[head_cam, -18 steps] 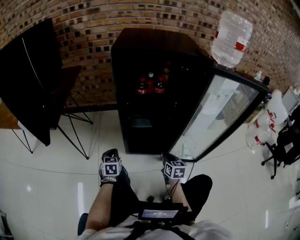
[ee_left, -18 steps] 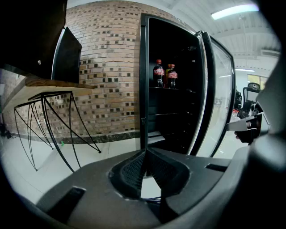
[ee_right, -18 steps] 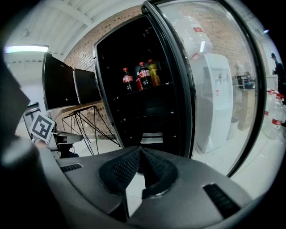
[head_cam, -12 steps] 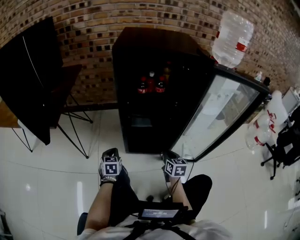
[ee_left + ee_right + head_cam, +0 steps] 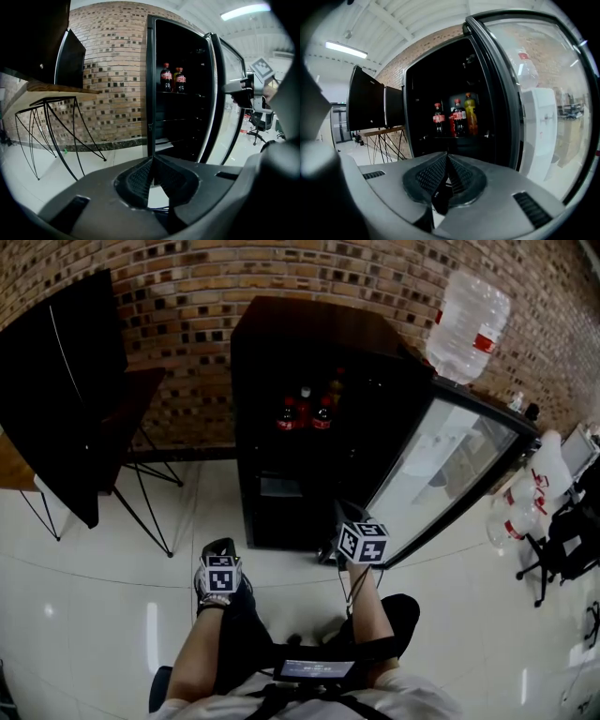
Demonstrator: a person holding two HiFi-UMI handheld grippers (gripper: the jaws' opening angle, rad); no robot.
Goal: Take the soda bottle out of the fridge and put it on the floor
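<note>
The left gripper (image 5: 152, 161) hangs low by the person's knee, clenched on nothing, seemingly parked out of the way. The fridge (image 5: 281, 343) stands with its glass door (image 5: 441, 474) swung wide, so the soda bottles (image 5: 457, 118) are reachable, upright on an upper shelf. The right gripper (image 5: 446, 157), likewise clenched and empty, points at them, probably to reach in.

A: Entry one, bearer?
B: Dark upper shelf (image 5: 461, 137) inside the tall black glass-door fridge (image 5: 309, 334).
A: Load?
B: Two dark red-labelled cola bottles (image 5: 438, 119), one yellow-orange plastic bottle (image 5: 470, 115), all upright, side by side.
A: Entry two?
B: Glossy white tiled floor (image 5: 94, 596). It bears the fridge and a wire-legged wooden table (image 5: 56, 88).
</note>
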